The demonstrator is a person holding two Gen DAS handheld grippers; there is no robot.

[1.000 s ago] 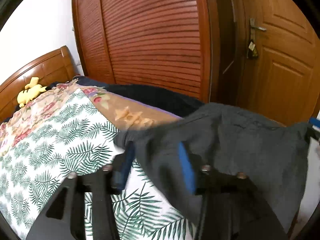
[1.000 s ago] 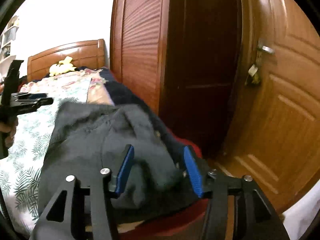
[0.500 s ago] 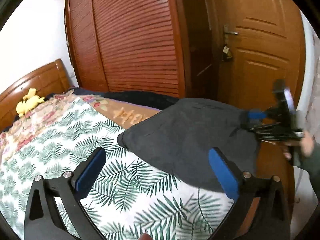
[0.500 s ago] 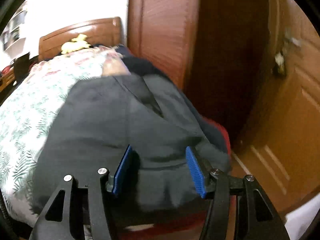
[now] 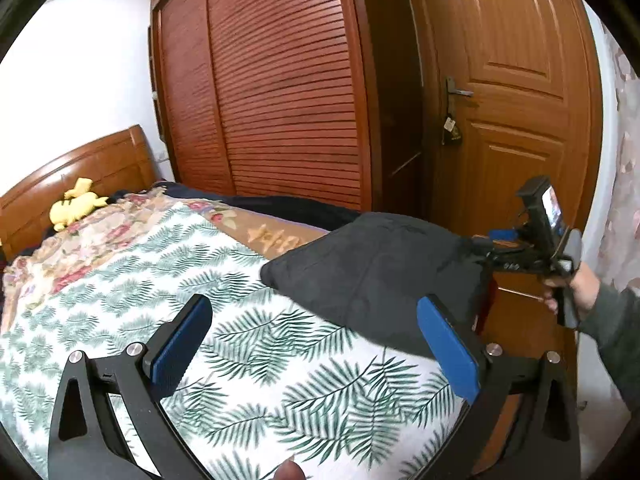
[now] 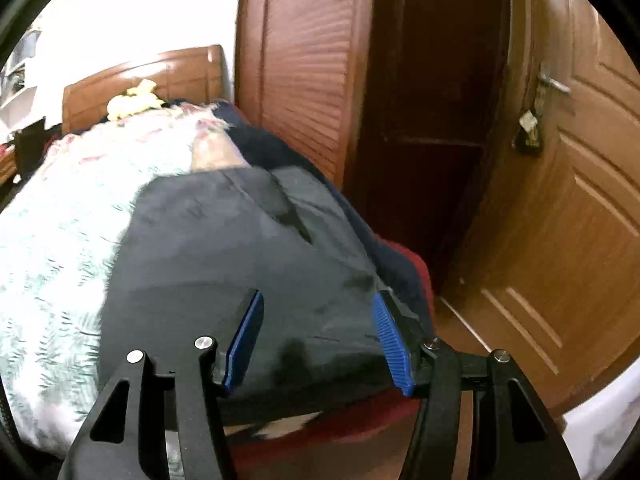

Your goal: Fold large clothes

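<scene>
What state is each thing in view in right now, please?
Left gripper: open, empty, over the bed.
Right gripper: partly open, garment between its jaws.
Garment: folded, lying at the bed's corner.
Door: closed, keys hanging at the lock.
Wardrobe: shut.
Toy: lying by the headboard.

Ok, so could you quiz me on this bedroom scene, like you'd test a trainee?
1. True or false: the left gripper has its jaws clamped on the dark garment.
2. What lies by the headboard? A) a yellow plush toy; B) a book; C) a lamp.
3. Fill in: the bedspread under the garment has a ___ print.
Key: 1 false, the jaws stand wide open with nothing between them; 2 A; 3 leaf.
</scene>
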